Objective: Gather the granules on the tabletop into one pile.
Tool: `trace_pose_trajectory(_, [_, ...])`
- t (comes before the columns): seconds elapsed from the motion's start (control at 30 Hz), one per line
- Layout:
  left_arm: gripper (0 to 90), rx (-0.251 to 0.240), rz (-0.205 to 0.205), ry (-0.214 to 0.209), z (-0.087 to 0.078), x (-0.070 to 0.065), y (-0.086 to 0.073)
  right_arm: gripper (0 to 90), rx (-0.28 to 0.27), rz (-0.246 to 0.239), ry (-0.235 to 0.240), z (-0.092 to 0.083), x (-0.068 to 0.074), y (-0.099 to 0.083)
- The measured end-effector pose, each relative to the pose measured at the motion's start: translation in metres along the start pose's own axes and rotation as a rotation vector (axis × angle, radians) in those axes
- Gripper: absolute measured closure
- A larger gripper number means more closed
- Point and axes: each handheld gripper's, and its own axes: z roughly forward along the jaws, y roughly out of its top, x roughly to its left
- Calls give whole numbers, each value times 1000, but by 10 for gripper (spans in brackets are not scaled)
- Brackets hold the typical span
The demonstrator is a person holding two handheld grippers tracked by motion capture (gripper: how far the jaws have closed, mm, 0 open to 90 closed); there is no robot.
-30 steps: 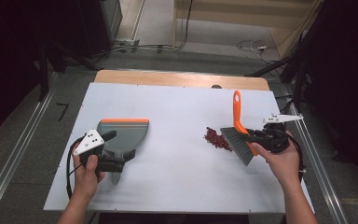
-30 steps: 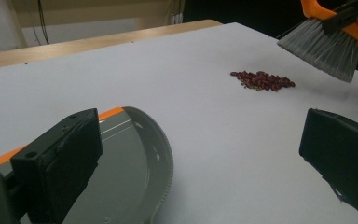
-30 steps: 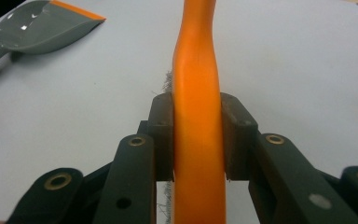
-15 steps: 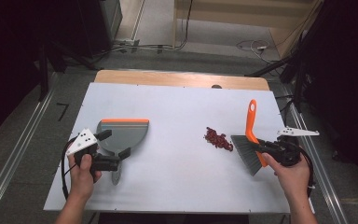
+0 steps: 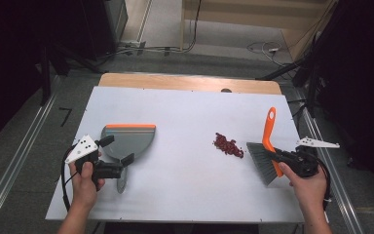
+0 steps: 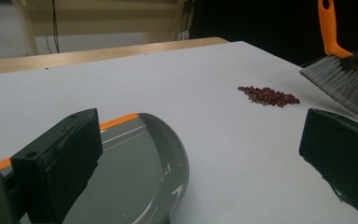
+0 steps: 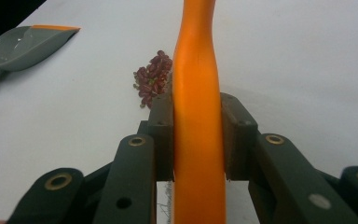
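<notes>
- The right gripper (image 5: 286,159) is clamping the brush (image 5: 266,153) by its handle; a hard stroke is risking scattering the beans (image 5: 228,146) lying just beside the bristles.
- The left gripper (image 5: 119,161), jaws wide apart and gripping nothing, is hovering over the dustpan (image 5: 129,142), well apart from the beans, so it could slide.

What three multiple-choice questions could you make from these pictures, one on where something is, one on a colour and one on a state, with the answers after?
1. Where does the pile of red beans lie?
A. inside the dustpan
B. on the table between the dustpan and the brush
C. on the floor

2. What colour is the brush handle?
A. orange
B. blue
C. white

3. What is the right gripper doing?
A. standing open over the beans
C. lying on the table
B. clamping the brush handle

Answers: 1 B, the high view shows the beans on the bare white table, right of the dustpan and just left of the brush bristles. 2 A, the handle is orange in every view. 3 B, the right gripper view shows both jaws pressed against the handle.
</notes>
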Motion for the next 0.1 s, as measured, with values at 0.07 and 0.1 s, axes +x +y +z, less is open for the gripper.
trace_pose_trajectory(0.07, [0,2,-1,1,0,0,0,684,3,-3,-1,1,1,0])
trace_pose_trajectory(0.1, [0,1,-2,2,0,0,0,684,3,-6,-1,2,1,1])
